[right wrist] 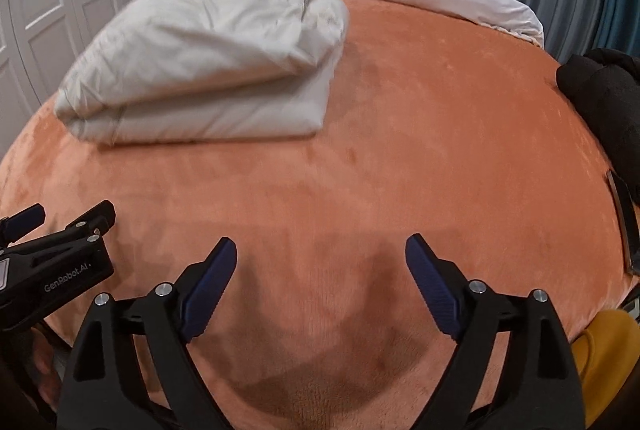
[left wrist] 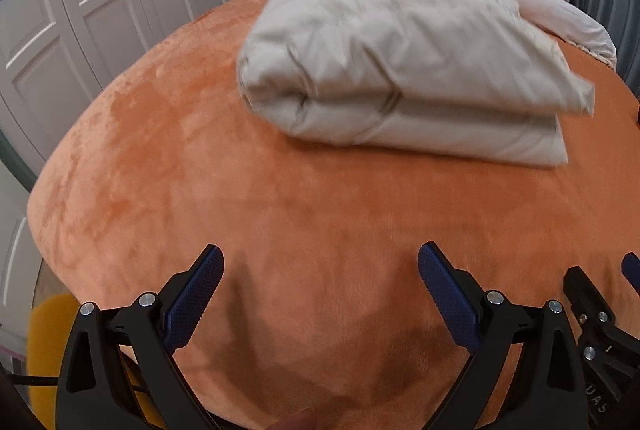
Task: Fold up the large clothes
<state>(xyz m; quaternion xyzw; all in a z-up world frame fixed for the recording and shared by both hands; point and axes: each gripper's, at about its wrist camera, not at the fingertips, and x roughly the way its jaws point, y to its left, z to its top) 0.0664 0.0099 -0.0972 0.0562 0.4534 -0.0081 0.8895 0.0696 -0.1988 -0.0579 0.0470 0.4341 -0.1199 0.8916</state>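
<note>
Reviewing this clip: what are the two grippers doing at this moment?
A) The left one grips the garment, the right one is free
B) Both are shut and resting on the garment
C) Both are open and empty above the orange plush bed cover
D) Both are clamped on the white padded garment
C: the left gripper and the right gripper have their jaws spread with nothing between them, over the orange plush bed cover, while the folded white padded garment lies apart, farther up the bed.

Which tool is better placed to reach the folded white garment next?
Probably left. The left tool faces the folded white garment almost head-on; for the right tool it lies off to the left. Both are open and empty.
</note>
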